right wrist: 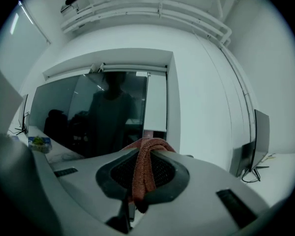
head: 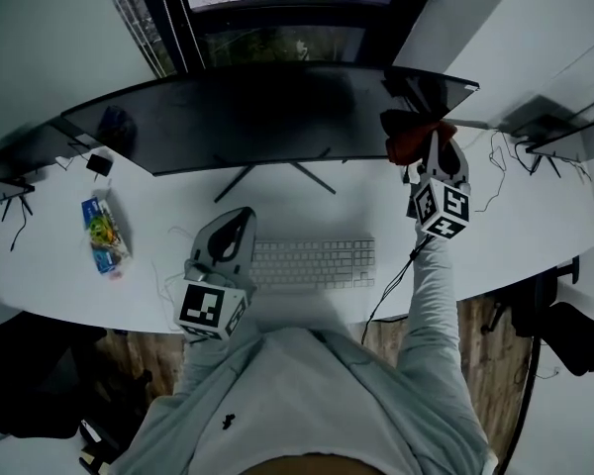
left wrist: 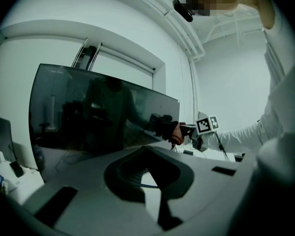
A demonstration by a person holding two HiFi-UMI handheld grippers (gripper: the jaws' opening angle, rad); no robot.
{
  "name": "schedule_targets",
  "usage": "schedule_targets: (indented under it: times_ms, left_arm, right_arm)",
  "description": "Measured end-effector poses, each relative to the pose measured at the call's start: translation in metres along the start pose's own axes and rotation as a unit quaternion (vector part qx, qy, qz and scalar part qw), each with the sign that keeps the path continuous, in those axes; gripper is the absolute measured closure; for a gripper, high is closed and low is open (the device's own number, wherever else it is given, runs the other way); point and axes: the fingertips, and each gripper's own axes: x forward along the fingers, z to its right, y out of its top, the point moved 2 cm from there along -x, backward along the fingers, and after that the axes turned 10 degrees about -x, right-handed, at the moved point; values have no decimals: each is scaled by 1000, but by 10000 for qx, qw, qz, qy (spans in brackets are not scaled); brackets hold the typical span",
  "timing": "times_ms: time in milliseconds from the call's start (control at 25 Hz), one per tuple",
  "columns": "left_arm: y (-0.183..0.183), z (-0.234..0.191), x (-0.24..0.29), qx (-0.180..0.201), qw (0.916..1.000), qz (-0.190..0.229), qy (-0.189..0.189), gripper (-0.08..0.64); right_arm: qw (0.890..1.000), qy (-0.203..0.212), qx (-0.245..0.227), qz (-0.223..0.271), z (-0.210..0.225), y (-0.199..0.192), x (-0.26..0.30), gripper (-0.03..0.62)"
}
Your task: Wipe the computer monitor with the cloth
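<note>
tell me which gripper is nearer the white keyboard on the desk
Left. The left gripper is at the left end of the white keyboard; the right gripper, clamping the red cloth, is up by the dark curved monitor.

A long white table [head: 158, 216] is set against a white wall [right wrist: 206, 92], and its front edge is curved. Behind it a dark window [head: 277, 40] is framed in white, with a blind drawn partway down at its top. Smaller side screens [head: 564, 132] are stood at both ends of the table. A floor [head: 480, 339] of brown wood boards is seen beneath the front edge, with dark shapes [head: 564, 330] lying on it that cannot be identified. White rails [right wrist: 157, 9] are run along the ceiling line. The room is lit dimly and coolly.
</note>
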Motion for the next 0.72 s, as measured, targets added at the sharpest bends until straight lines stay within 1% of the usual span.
schedule_targets:
  times_ms: [160,320,560,720]
  left_arm:
    - [-5,3,9,-19,9999,-66,-94,540]
    - [-12,5,18,75,9997,-159,-152,540]
    - [-16,5,26,72,9997,-212,-107,540]
    - [-17,3,29,97,9997,-216,-86,540]
  right_arm:
    - [9985,116,-142,-513,-10,-54,5,554]
    - [9949,169,-207,-971,-17,-105,10,554]
    - [9885,174,-160,-1496,-32,-157,16,554]
    - [9828,210,-119,-1831,-41,-181,17,554]
